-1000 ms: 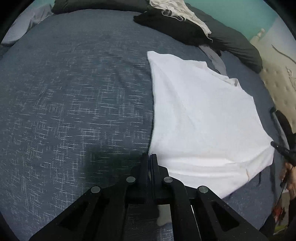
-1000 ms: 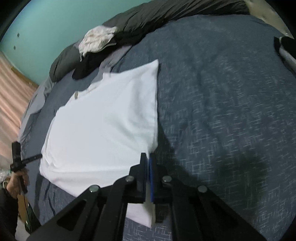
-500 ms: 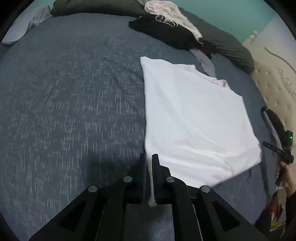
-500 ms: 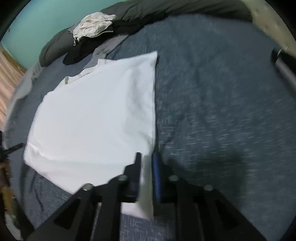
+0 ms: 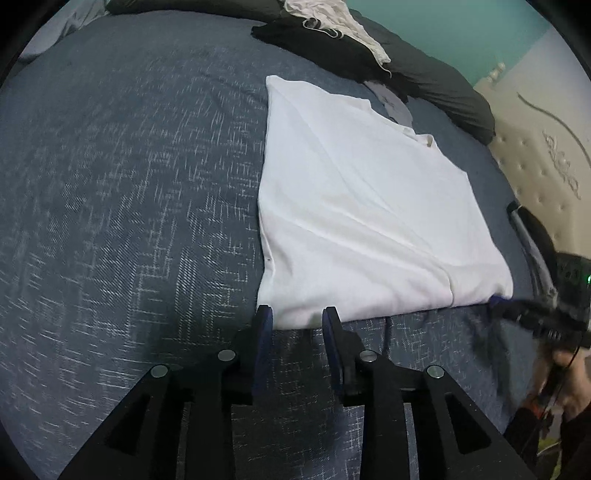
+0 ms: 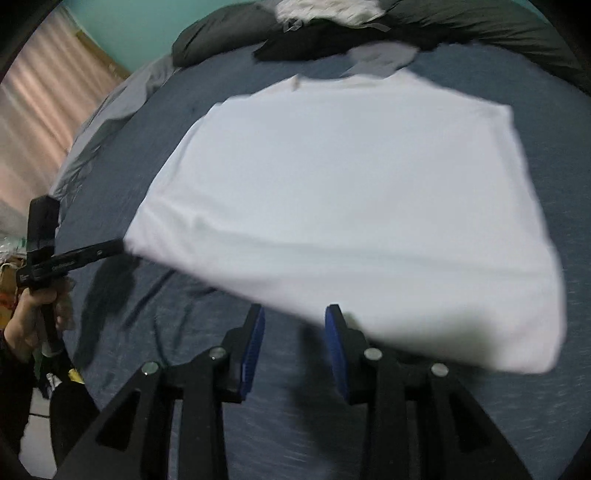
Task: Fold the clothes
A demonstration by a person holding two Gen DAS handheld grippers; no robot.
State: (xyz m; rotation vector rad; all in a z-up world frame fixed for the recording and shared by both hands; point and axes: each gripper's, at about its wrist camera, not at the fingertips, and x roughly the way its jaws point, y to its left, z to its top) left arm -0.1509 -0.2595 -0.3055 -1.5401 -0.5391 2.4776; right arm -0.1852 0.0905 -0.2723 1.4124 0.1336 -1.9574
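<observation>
A white shirt [image 5: 362, 221] lies folded flat on the blue-grey bedspread [image 5: 129, 203]. My left gripper [image 5: 297, 317] stands open just short of the shirt's near left corner, nothing between its fingers. The left wrist view also catches the right gripper [image 5: 528, 319], blurred, by the shirt's near right corner. In the right wrist view the shirt [image 6: 351, 203] fills the middle, blurred by motion. My right gripper [image 6: 295, 317] is open at the shirt's near edge and holds nothing. A hand [image 6: 29, 317] holds the left gripper [image 6: 74, 258] with its tip at the shirt's left corner.
A heap of black and white clothes [image 5: 325, 33] and a dark duvet [image 5: 443, 88] lie at the far side of the bed. A cream tufted headboard [image 5: 546, 147] stands at the right. A pink curtain [image 6: 44, 110] hangs beyond the bed's left side.
Both grippers were shut on the shirt's near corners and have opened and let go. The shirt now rests flat. The right wrist view has swung toward the shirt's middle.
</observation>
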